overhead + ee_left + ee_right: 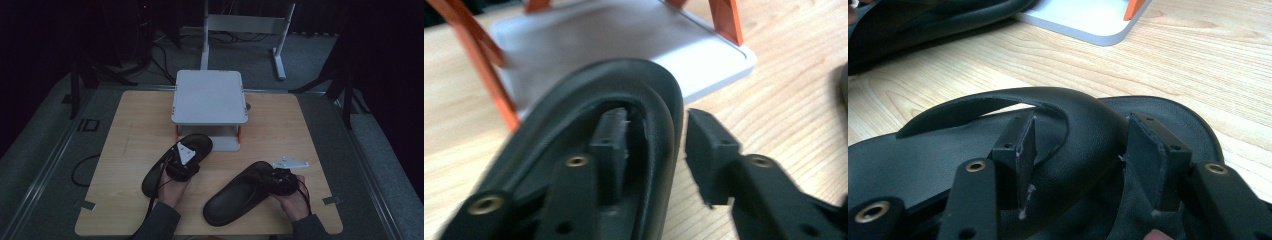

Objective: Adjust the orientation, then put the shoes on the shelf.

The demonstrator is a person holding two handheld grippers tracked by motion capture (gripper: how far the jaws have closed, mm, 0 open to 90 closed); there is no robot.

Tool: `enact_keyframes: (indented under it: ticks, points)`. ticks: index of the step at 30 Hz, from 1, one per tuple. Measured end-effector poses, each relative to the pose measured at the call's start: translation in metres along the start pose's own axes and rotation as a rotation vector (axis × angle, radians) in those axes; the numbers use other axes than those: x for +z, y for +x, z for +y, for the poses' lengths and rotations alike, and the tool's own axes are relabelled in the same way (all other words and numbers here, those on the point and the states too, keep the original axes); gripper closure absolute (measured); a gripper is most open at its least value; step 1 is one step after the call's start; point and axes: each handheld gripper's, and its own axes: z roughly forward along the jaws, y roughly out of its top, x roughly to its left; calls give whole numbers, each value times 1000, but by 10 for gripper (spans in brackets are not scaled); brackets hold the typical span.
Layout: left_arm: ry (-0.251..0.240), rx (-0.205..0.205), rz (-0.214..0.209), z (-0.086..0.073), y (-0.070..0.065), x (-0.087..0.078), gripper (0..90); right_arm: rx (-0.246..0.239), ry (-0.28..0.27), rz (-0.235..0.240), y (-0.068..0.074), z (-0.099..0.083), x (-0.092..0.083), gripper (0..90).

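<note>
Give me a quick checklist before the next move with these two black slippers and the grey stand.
1. Left gripper off its slipper: ok. The jaws straddle the left slipper rim, with a gap at the outer jaw.
2. Right gripper on the right slipper: cannot tell. The jaws straddle the strap, but pad pressure is unclear.
3. Left slipper toe at the grey stand: ok. It lies at the lower tray edge, between the orange legs.
4. Right slipper flat on the table: ok.
5. Loose grey plate beside the right hand: not ok, it lies near the path to the stand.
</note>
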Motion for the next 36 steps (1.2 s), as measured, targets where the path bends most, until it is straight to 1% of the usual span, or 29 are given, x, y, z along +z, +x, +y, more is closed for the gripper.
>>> enact_keyframes:
  ticks: [2,3,5,6,9,11,12,14,17,18,20,22,25,27,30,32,33,34,35,36]
  points:
    - [-30,9,-14,3,-5,-10,528,-1,-1,0,0,0,0,460]
    - [-39,20,-22,5,-9,-14,527,-2,-1,0,0,0,0,460]
    - [-40,47,-61,8,-16,-18,512,-4,-3,-1,0,0,1,460]
    - [-43,52,-90,9,-20,-19,511,-4,-3,-2,1,0,1,460]
    - [-36,87,-179,12,-34,-17,508,0,-3,7,1,0,1,461]
    - [-30,115,-231,13,-44,-14,508,-5,-4,5,2,0,1,461]
    - [-18,129,-260,13,-49,-12,508,-6,-4,4,2,0,2,460]
    - [-6,166,-312,14,-60,-8,506,-3,-4,13,2,0,2,461]
    - [7,189,-386,15,-74,-3,499,-8,-6,10,3,0,2,460]
    - [11,199,-394,16,-78,0,498,-7,-6,11,3,0,2,460]
    - [39,215,-415,16,-86,7,500,-7,-6,11,3,0,2,461]
    - [64,226,-419,15,-92,13,513,-8,-7,12,3,0,1,460]
    - [86,231,-428,12,-99,20,546,-8,-9,20,2,0,0,455]
    - [97,224,-428,9,-101,23,580,-5,-20,26,1,0,-1,435]
    - [111,224,-428,7,-102,25,648,-1,-41,23,-1,1,-5,423]
    - [106,224,-411,7,-101,24,704,1,-59,17,-3,1,-9,417]
    - [106,218,-408,7,-99,24,748,7,-67,12,-4,1,-11,416]
    - [108,198,-419,7,-95,23,791,10,-76,8,-5,1,-13,416]
    - [114,190,-425,6,-92,23,795,18,-82,3,-7,1,-14,416]
    - [113,190,-420,5,-91,22,801,22,-88,-1,-9,1,-16,416]
